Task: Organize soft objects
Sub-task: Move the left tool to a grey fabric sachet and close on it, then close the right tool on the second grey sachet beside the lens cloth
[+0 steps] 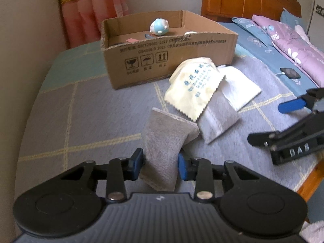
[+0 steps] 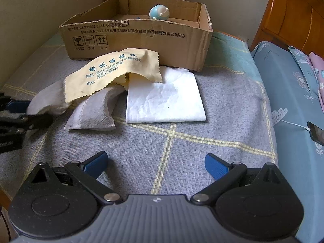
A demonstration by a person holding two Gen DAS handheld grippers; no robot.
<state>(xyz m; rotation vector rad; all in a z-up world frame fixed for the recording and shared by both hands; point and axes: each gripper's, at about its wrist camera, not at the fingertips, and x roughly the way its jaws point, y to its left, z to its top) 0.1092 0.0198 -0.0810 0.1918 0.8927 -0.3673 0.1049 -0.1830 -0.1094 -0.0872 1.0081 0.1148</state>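
The grey pouch sits between my left gripper jaws, its near end pinched by the blue pads while the far end stands up off the bed; I judge it light and limp, a soft fabric bag with loose filling that will sag and fold wherever I don't support it; the stitched hem along its top edge looks like the firmest place, but the bunched middle I have now should hold well enough, since the cloth is rough, not slippery; nothing here is fragile. My left hand tilts steeply down at the bed, jaws drawn in and clamped on the pouch. My right gripper hangs over bare bedcover with jaws wide apart and nothing between them, also pitched downward. A second pouch lies under the yellow lens cloth, beside the folded white tissue; the cardboard box behind them, already holding a small blue toy, looks like the place for all of it
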